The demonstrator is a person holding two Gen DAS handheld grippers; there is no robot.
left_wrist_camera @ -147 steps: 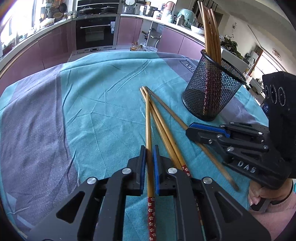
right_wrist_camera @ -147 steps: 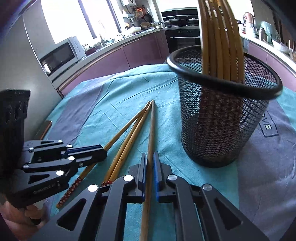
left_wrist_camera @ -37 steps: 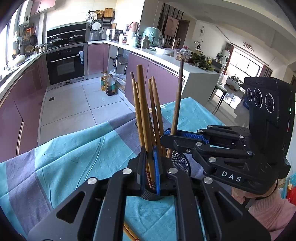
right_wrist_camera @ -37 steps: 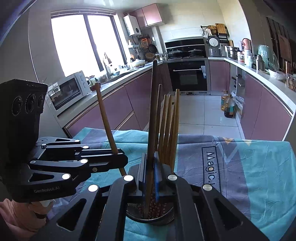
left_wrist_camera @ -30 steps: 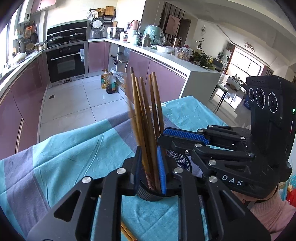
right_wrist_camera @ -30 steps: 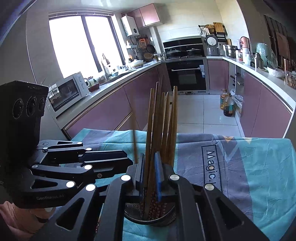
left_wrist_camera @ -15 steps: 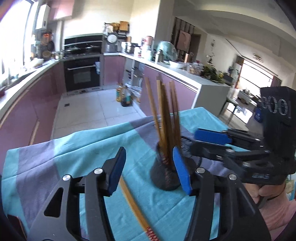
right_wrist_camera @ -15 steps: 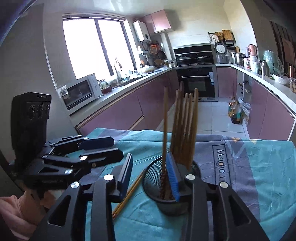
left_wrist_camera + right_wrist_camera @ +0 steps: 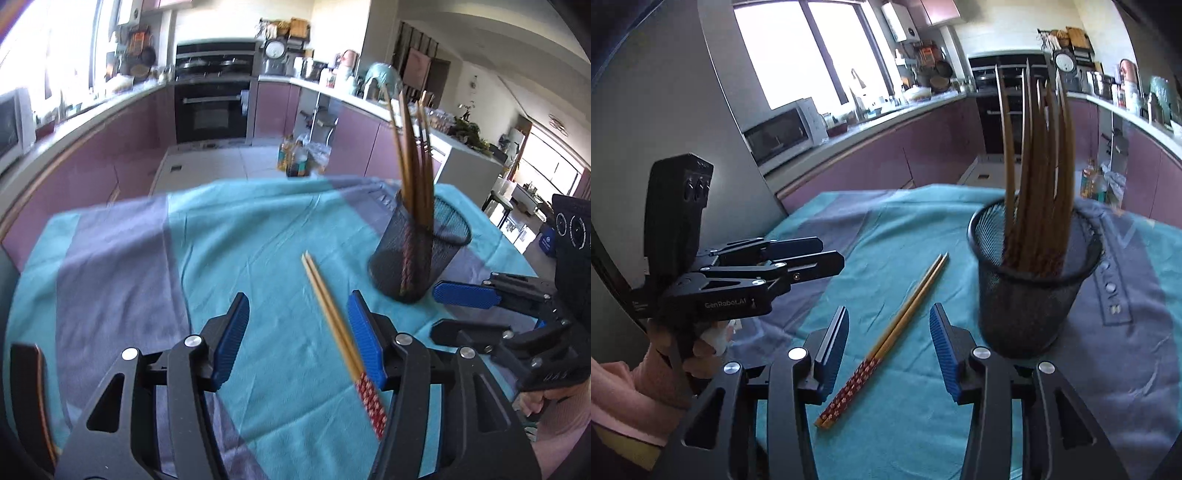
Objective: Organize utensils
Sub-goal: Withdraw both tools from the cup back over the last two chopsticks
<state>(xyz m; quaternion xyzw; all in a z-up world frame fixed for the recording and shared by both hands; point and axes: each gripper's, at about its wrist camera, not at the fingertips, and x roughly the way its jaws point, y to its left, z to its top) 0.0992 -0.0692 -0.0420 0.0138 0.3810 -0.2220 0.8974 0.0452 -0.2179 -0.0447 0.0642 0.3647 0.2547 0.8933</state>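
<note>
1. a kitchen with purple cabinets and a built-in oven [image 9: 212, 110] runs round the back; in front lies a table under a teal and grey cloth [image 9: 258, 236].
2. a black mesh cup [image 9: 1034, 291] stands upright on the cloth, full of chopsticks [image 9: 1034, 155] standing on end, their tips fanned out above the rim.
3. the left gripper [image 9: 299, 332] has its jaws apart at a middling width, having just been opening; nothing is clamped, and the blue pads [image 9: 231, 343] touch nothing.
4. the right gripper [image 9: 888, 349] also stands partly open, its jaws having just been opening too, and it is empty.
5. a pair of chopsticks [image 9: 897, 325] lies flat on the cloth just beside the cup, side by side, red patterned ends toward the cameras; each view sees the pair between its own jaws, apart from the pads.
6. a second ago both grippers were closed on single chopsticks over the cup; those sticks are now in the cup, and both grippers have come down toward the pair on the cloth.
7. the right wrist view alone shows a microwave [image 9: 783, 129], the window and the hand [image 9: 698, 350] gripping the left tool; the left wrist view alone shows the bright room at far right.
</note>
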